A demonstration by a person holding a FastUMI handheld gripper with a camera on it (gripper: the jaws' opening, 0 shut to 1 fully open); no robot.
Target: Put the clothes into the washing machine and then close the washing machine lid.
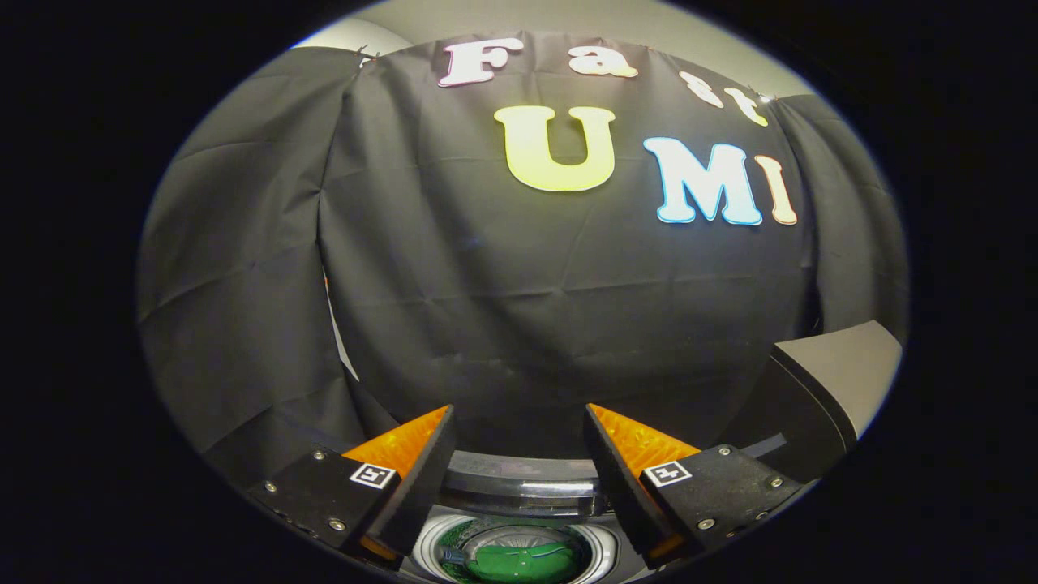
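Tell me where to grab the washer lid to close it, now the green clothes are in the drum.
Take the raised lid by its free top edge, coming from the front. It stands tilted up to the right of the open gripper, hinged behind the drum holding the green clothes, so that edge probably swings down most easily.

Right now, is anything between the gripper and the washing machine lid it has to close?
Nothing visible. The gripper hangs open and empty above the drum, where the green clothes already lie. The raised lid stands just beyond the fingers, with only open air between them.
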